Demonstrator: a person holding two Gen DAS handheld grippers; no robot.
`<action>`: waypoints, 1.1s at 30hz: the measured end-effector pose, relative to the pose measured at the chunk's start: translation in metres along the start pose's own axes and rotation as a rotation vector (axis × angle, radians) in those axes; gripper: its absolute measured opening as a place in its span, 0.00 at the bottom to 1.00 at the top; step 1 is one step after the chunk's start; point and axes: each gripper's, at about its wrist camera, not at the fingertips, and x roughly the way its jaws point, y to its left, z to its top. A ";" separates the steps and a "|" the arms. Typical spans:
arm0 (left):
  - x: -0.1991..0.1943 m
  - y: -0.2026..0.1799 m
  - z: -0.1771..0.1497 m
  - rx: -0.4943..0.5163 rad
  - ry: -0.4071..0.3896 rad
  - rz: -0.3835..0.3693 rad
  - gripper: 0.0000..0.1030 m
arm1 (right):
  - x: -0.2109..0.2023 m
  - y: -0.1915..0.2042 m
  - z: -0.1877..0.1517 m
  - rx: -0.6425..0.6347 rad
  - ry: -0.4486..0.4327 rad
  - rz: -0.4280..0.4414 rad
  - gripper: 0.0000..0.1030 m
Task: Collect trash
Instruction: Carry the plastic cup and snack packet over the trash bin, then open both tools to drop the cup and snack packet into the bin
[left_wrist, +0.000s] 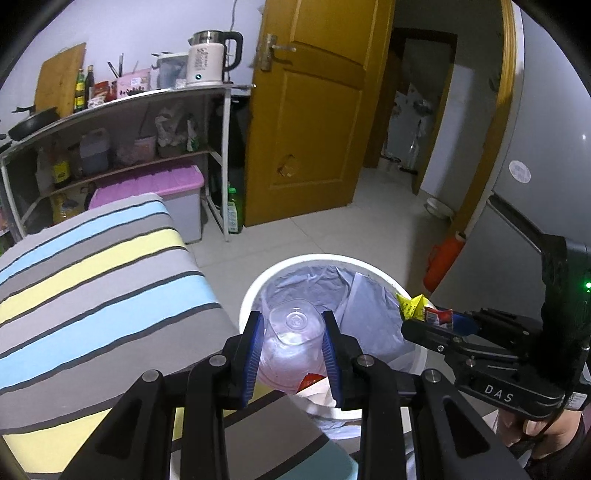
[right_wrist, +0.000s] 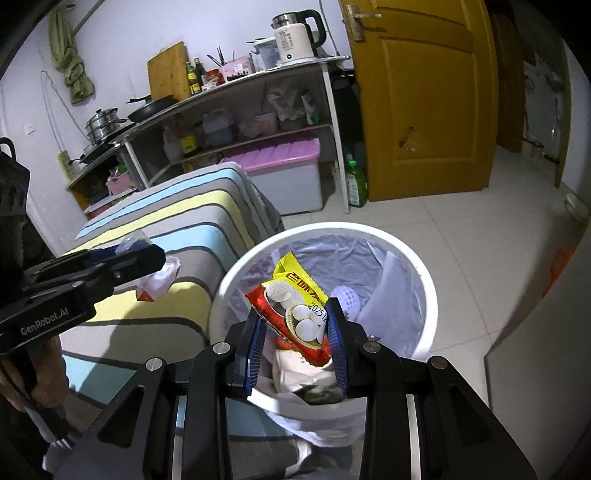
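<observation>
The left tongs (left_wrist: 293, 350) are clamping a clear plastic cup (left_wrist: 291, 332), its base pointing forward, both blue pads (left_wrist: 255, 354) pressing on its sides. The cup is hanging just above the near rim of the white trash bin (left_wrist: 258, 280), close to the corner of the striped tabletop (left_wrist: 92, 266). The right tongs (right_wrist: 297, 343) are clamping a red and yellow snack wrapper (right_wrist: 295, 302) printed with white buns. The wrapper is standing upright between the pads, over the bin's open mouth. The bin is lined with a pale plastic bag (right_wrist: 332, 251) and is already containing crumpled paper and other scraps. The bin is standing on the tiled floor (right_wrist: 461, 221), just beside the tabletop's edge.
</observation>
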 end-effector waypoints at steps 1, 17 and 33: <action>0.003 -0.001 0.000 0.001 0.005 -0.003 0.30 | 0.002 -0.002 0.000 0.004 0.003 -0.001 0.32; 0.034 -0.002 0.001 -0.016 0.061 -0.039 0.40 | 0.014 -0.012 -0.002 0.018 0.013 -0.042 0.40; -0.029 0.001 -0.011 -0.025 -0.033 -0.011 0.40 | -0.036 0.029 -0.005 -0.031 -0.067 -0.059 0.40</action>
